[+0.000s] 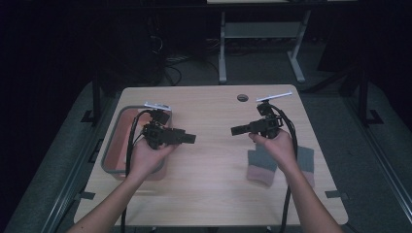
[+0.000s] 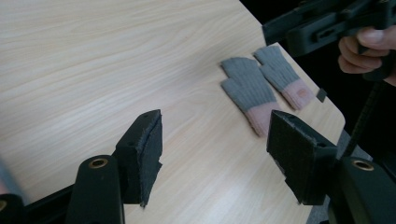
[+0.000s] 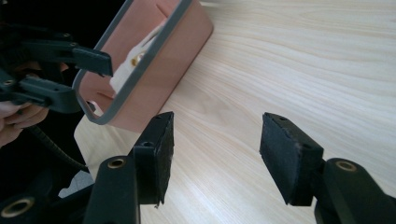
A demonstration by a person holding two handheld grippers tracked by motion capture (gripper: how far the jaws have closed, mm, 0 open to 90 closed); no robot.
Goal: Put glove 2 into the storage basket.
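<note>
Two grey knit gloves with pink cuffs lie side by side near the table's right edge: one glove [image 1: 261, 165] [image 2: 247, 88] just under the right hand, the other [image 1: 306, 159] [image 2: 281, 74] beside it. My left gripper [image 1: 190, 139] [image 2: 215, 126] is held above the table's left half, open and empty, pointing right toward the gloves. My right gripper [image 1: 236, 130] [image 3: 217, 123] is held above the right half, open and empty, pointing left. The two tips face each other across a gap.
A pink bin with a grey rim [image 1: 108, 145] [image 3: 159, 88] stands at the table's left edge, under the left hand, with something white [image 3: 133, 65] inside. A round cable hole [image 1: 242, 97] sits at the back of the wooden table [image 1: 214, 194]. Cables trail from both grippers.
</note>
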